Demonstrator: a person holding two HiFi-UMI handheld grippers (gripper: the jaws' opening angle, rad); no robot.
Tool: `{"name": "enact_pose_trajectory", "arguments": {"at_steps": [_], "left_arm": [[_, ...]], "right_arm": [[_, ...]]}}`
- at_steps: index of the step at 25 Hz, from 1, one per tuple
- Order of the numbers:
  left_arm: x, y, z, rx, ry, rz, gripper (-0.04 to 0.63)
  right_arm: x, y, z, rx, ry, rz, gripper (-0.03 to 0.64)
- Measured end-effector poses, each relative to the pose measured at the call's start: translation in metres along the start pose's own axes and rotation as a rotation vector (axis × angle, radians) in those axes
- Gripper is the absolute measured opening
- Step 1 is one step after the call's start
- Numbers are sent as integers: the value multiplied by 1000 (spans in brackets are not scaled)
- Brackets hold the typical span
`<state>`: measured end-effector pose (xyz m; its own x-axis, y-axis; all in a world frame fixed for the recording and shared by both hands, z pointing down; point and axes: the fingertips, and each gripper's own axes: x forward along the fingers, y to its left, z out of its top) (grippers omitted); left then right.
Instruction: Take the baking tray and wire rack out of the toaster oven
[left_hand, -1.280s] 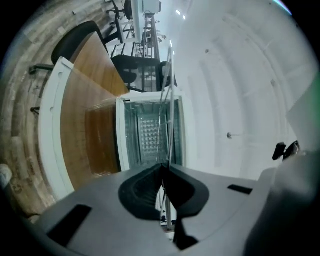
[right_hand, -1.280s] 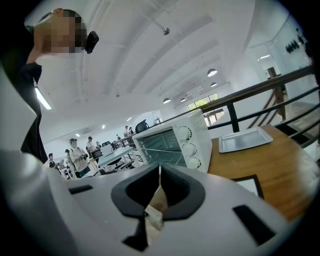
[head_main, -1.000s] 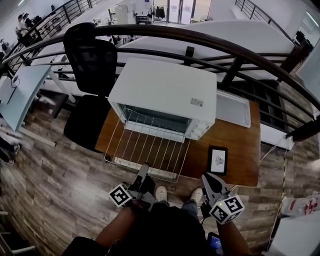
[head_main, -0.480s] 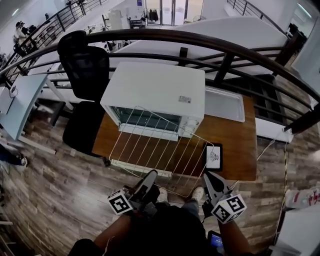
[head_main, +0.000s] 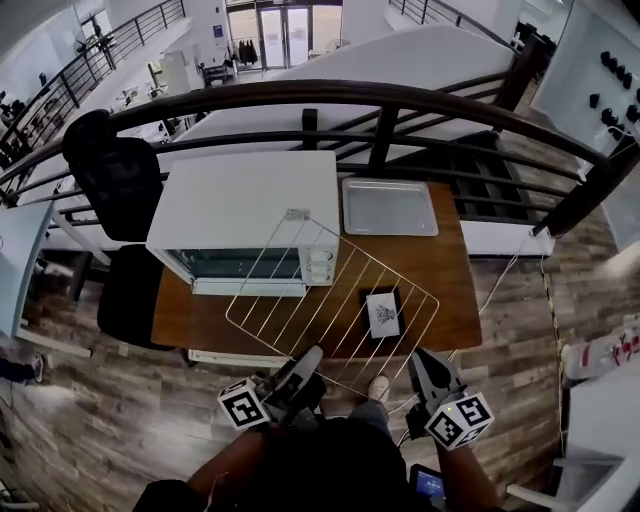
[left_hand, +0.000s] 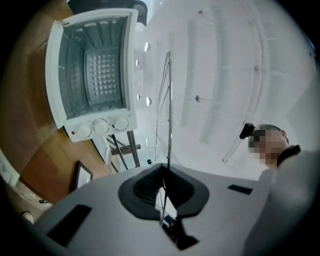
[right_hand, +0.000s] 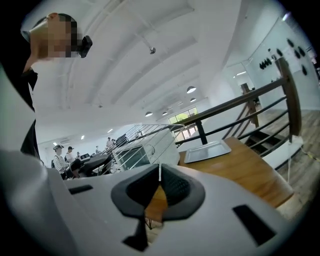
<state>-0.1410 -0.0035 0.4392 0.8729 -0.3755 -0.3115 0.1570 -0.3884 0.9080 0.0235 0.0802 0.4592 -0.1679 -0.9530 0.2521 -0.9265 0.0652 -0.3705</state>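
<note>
Closed tight on the near edge of the wire rack (head_main: 330, 300), left gripper (head_main: 308, 357) and right gripper (head_main: 422, 358) alike. Held tilted above the table (head_main: 452, 268), clear of the toaster oven (head_main: 245, 200). Already out too: baking tray (head_main: 390, 207), flat beside the oven. Left, probably: only putting the rack down.

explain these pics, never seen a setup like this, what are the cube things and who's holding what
No robot: a person holds a two-jaw gripper in each hand; the marker cubes are part of them. One picture looks down from a camera on the person's head, the other two from cameras on the grippers. The left gripper and right gripper are both shut on the wire rack, held above the wooden table. On it sit the open toaster oven and, beside it, the baking tray.
</note>
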Motion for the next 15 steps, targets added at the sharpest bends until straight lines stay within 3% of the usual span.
{"name": "enact_pose_trajectory", "arguments": {"at_steps": [8, 15], "left_arm": [[75, -2, -50, -33, 144, -67, 8], [155, 10, -97, -52, 179, -46, 8]], "right_arm": [[-45, -65, 15, 56, -71, -124, 9], [-62, -150, 58, 92, -93, -146, 9]]}}
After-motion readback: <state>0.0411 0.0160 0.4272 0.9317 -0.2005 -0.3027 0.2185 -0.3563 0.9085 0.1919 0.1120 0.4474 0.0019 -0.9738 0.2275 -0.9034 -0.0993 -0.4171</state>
